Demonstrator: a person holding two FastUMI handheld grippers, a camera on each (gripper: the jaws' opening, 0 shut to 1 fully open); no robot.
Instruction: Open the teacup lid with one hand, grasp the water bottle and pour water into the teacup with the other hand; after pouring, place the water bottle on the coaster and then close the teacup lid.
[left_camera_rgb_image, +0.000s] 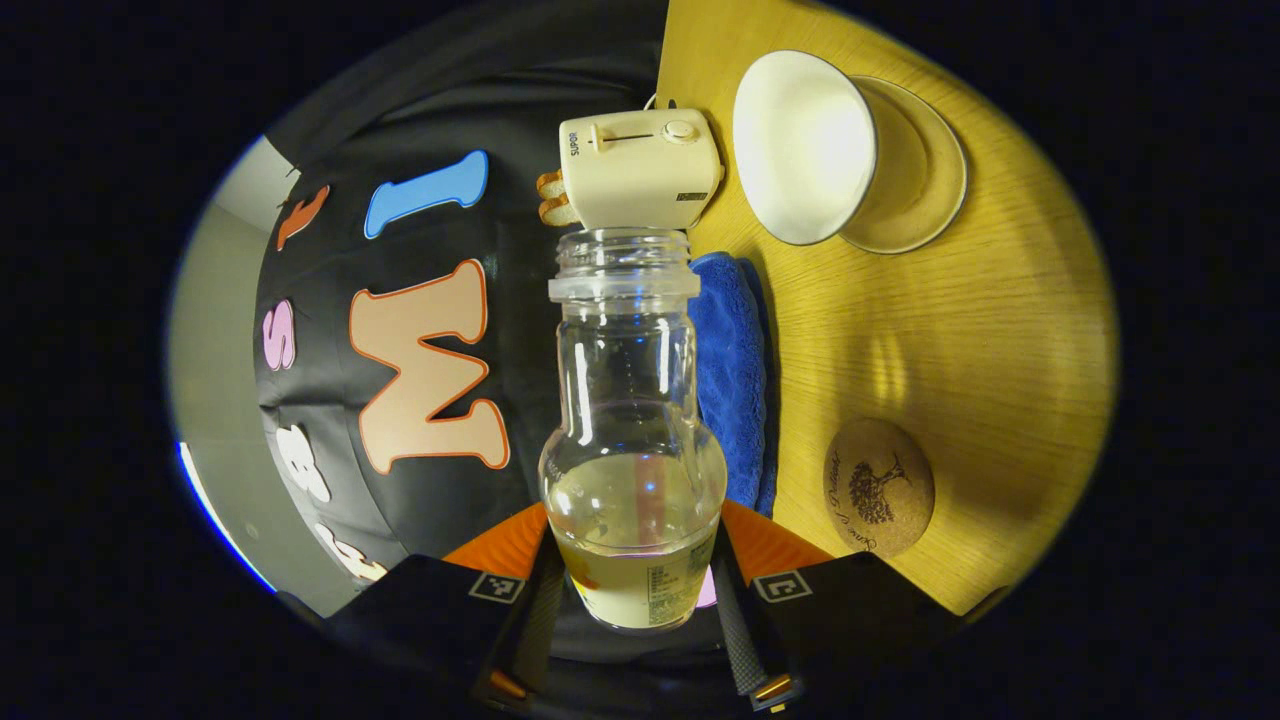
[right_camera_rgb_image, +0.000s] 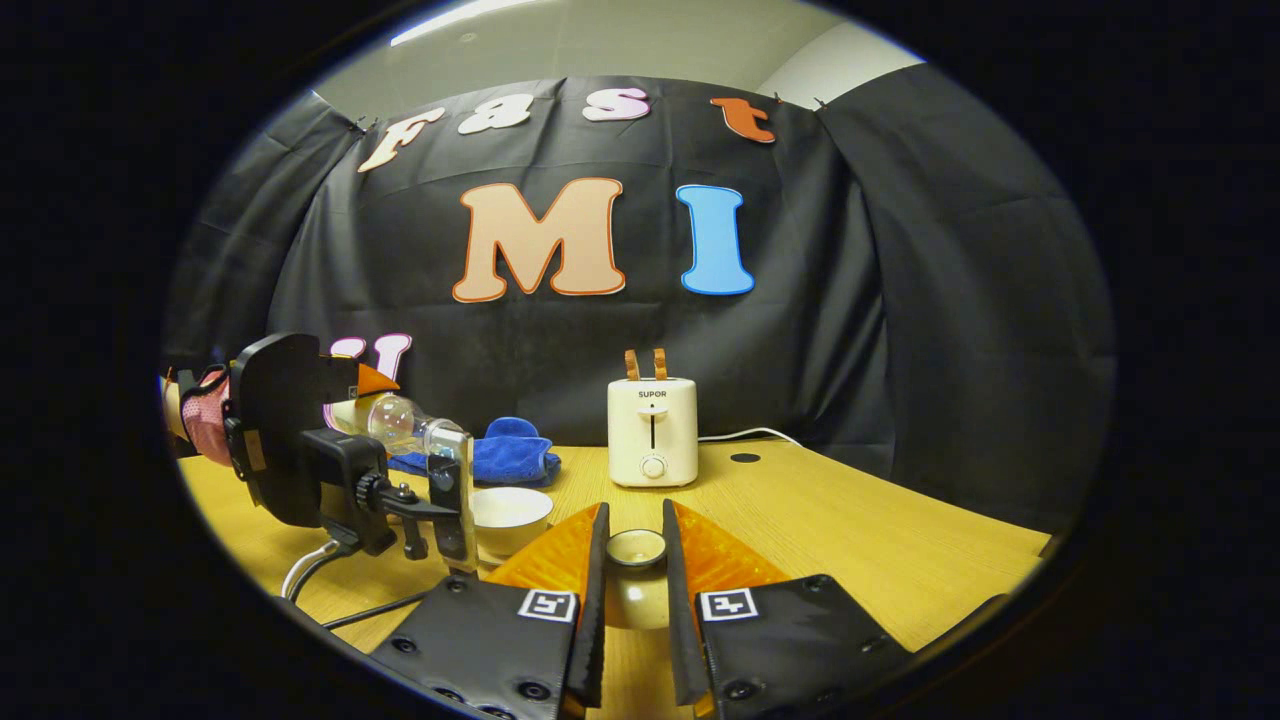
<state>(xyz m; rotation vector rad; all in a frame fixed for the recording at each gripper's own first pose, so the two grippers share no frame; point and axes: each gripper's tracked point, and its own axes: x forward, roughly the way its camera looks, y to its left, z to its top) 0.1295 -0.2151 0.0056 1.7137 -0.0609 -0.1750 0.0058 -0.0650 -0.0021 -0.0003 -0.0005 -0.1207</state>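
My left gripper (left_camera_rgb_image: 636, 530) is shut on the lower body of a clear, uncapped water bottle (left_camera_rgb_image: 630, 400), which is about a third full. The bottle lies tipped on its side, its mouth pointing towards the white teacup (left_camera_rgb_image: 805, 145) on a saucer (left_camera_rgb_image: 925, 170). No stream shows. The round cork coaster (left_camera_rgb_image: 878, 487) lies bare on the wooden table. In the right gripper view, my right gripper (right_camera_rgb_image: 634, 520) is shut on the small round teacup lid (right_camera_rgb_image: 636, 548), held above the table. There the left gripper (right_camera_rgb_image: 330, 470) holds the bottle (right_camera_rgb_image: 400, 425) over the teacup (right_camera_rgb_image: 510, 515).
A cream toaster (right_camera_rgb_image: 652, 430) with two slices sticking up stands at the back of the table (right_camera_rgb_image: 850, 540), its cord trailing right. A folded blue cloth (right_camera_rgb_image: 515, 450) lies left of it, behind the teacup. Cables hang from the left gripper.
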